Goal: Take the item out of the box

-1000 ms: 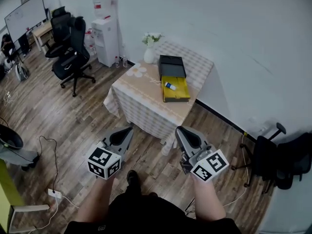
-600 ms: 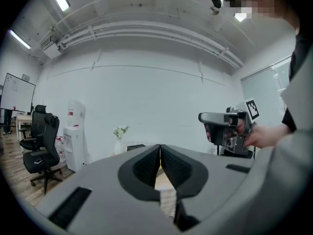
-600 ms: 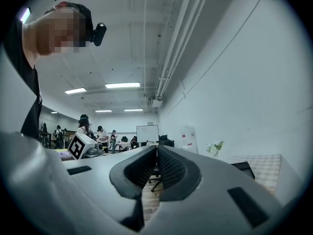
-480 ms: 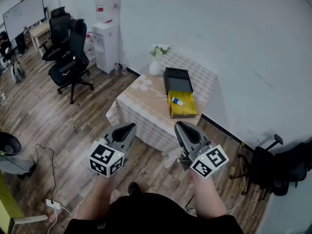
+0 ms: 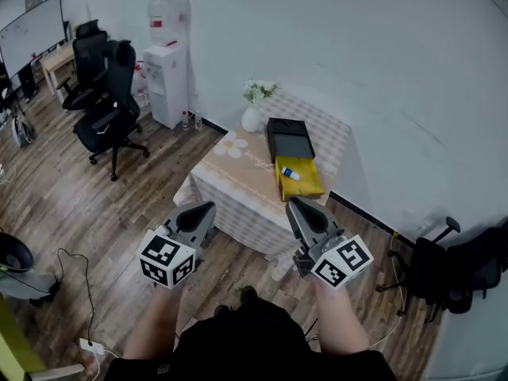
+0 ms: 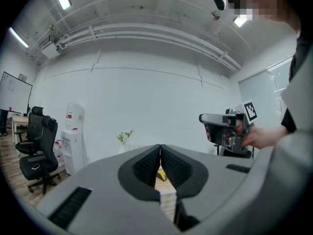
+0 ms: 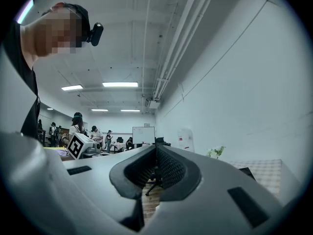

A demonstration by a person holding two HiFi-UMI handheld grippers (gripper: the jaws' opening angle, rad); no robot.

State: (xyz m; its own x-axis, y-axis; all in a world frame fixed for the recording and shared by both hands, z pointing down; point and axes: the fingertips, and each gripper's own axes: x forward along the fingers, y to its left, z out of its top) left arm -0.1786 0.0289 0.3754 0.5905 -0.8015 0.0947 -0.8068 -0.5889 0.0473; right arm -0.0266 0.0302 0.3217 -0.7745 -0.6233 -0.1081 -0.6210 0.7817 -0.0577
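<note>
Checkered table point(image 5: 238, 175) with open yellow box point(image 5: 308, 186) (small white-and-blue item point(image 5: 290, 174) inside)

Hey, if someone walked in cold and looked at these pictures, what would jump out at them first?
Two shut, empty grippers fill the foreground of the head view, the left tongs and right tongs, both pointed toward the room. Beyond them, against the white wall, a small table in a checked cloth carries an open yellow box with a small white-and-blue item inside, and a black box just behind it.
</note>
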